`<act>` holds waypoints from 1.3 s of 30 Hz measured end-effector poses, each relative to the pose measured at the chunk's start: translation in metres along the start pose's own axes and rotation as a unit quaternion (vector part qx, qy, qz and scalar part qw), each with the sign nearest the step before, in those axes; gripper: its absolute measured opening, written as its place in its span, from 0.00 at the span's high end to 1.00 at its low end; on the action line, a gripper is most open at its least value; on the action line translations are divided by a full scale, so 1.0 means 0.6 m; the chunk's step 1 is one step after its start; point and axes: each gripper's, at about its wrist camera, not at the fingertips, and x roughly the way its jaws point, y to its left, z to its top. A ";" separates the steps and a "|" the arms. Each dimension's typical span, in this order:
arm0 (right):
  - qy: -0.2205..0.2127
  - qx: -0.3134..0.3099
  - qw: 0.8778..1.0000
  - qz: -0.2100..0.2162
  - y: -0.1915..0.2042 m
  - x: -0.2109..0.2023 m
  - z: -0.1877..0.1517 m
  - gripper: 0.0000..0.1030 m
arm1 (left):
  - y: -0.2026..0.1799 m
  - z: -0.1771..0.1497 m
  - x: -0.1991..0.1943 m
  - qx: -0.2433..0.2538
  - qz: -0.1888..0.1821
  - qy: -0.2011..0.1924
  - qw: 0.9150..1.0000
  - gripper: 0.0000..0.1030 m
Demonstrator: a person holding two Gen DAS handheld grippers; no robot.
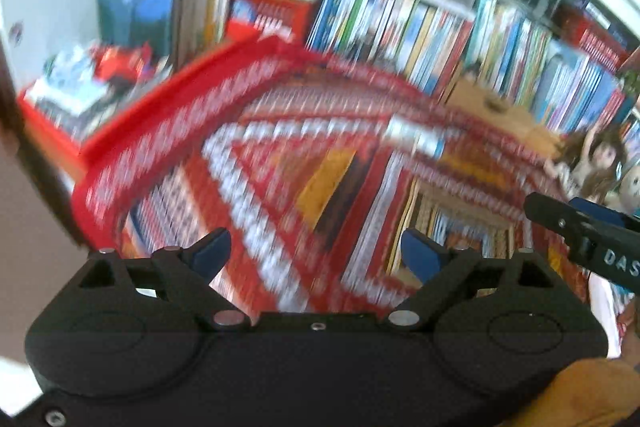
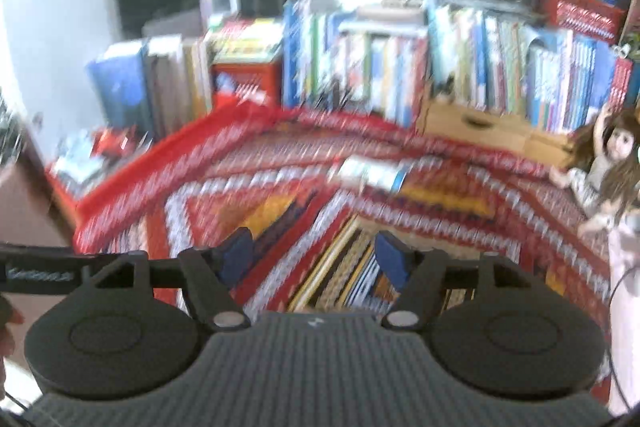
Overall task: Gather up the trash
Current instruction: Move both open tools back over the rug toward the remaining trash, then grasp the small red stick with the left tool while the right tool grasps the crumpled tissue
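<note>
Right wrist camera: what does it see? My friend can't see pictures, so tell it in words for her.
The right tool, its two blue-tipped fingers open and empty, points across a red patterned cloth toward a small white and blue item, too blurred to identify. Behind stands a row of colourful books, and a long-haired doll sits at the right edge.

Bright even daylight, heavy motion blur throughout, fisheye bending at edges
</note>
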 end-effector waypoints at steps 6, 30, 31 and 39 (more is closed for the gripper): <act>-0.042 0.038 0.998 -0.013 -0.060 0.075 0.098 0.22 | -0.052 0.115 0.044 0.010 0.006 -0.042 0.999 0.11; 0.120 0.013 0.991 0.063 -0.164 0.495 0.071 0.22 | -0.133 0.140 0.597 -0.075 0.040 0.136 0.987 0.51; 0.124 0.014 0.990 0.066 -0.165 0.505 0.069 0.22 | -0.135 0.140 0.600 -0.070 0.045 0.122 0.989 0.51; 0.152 0.029 0.984 0.091 -0.160 0.567 0.049 0.22 | -0.127 0.147 0.608 -0.056 0.065 0.110 0.990 0.90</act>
